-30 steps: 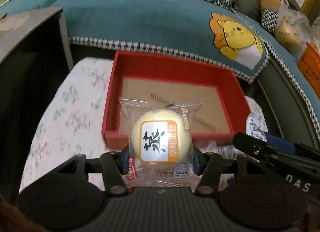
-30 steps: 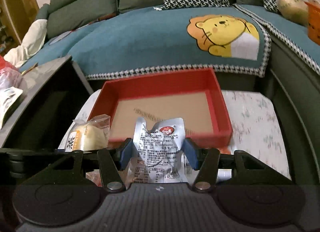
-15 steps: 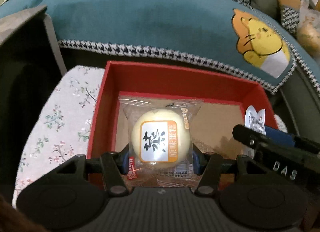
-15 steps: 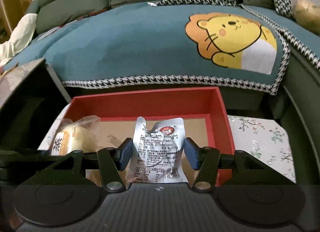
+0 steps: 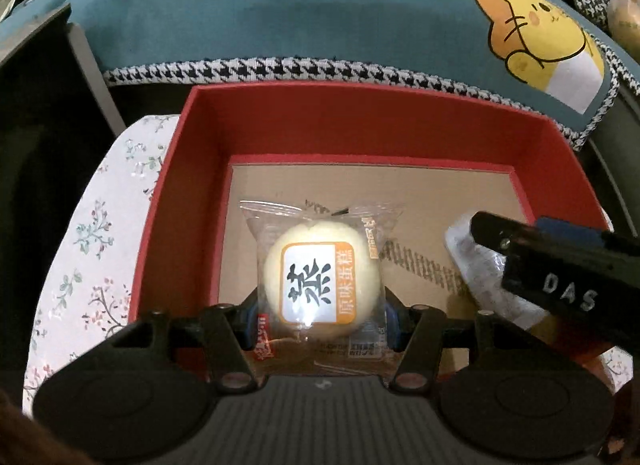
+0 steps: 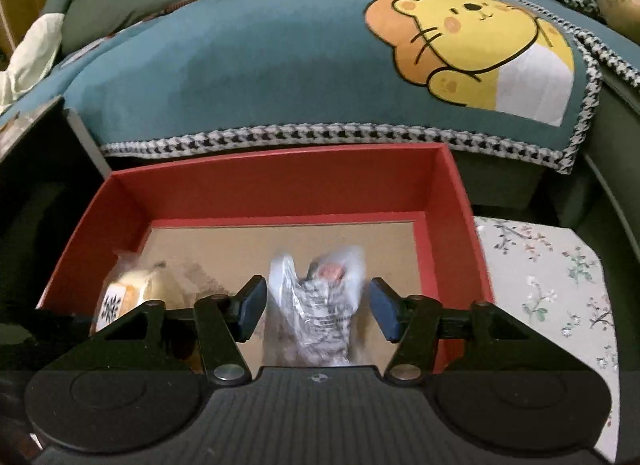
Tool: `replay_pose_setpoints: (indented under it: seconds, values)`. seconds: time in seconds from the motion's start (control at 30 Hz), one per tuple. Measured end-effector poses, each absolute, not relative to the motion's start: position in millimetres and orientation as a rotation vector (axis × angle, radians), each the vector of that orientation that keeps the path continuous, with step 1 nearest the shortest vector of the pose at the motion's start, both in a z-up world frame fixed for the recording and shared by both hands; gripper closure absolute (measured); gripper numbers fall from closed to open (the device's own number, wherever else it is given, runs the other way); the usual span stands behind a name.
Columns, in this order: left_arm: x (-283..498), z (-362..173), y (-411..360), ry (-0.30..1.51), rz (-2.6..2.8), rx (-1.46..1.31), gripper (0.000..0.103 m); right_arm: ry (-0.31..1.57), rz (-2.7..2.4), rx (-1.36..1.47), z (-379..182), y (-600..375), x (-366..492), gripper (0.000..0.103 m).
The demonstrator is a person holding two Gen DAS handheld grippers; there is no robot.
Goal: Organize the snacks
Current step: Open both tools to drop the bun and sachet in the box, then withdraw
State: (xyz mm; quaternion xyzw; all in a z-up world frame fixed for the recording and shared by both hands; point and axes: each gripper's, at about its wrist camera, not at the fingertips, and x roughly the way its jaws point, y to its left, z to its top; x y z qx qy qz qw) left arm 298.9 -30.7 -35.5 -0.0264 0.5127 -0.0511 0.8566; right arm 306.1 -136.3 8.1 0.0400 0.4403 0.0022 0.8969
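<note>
Right hand-held gripper (image 6: 318,307) opening, silver pouch (image 6: 320,305) freed

Red box (image 6: 280,181), teal houndstooth-edged blanket (image 6: 248,65) (yellow lion), seemingly silver packet (image 6: 320,297).

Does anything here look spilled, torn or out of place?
Nothing stands out. The red box sits square on the flowered cloth. The left gripper holds a wrapped cake over it. The right gripper jaws are opening around a silver packet, which looks blurred, not torn.
</note>
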Motion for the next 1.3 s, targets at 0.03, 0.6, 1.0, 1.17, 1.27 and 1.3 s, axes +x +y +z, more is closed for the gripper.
replay_pose_setpoints:
  seconds: [0.03,0.6,1.0,1.17,1.27,1.3]
  values:
    - [299,-36,-31,1.078,-0.103,-0.06,0.02,0.912,0.01,0.082,8,-137,306,0.033]
    - [275,10,-10,1.009,-0.132,-0.126,0.002,0.865,0.017,0.163,45,-142,281,0.026]
    - [219,28,11,1.019,-0.169,-0.169,0.0,0.887,0.031,0.082,73,-122,227,0.019]
    - [198,22,27,1.048,-0.146,-0.158,0.0,0.955,0.031,0.069,61,-111,209,0.018]
    - [190,17,38,1.07,-0.128,-0.164,0.0,0.997,0.047,0.049,51,-99,203,0.018]
    - [188,16,41,1.078,-0.126,-0.172,0.0,1.011,0.057,0.045,48,-95,201,0.018]
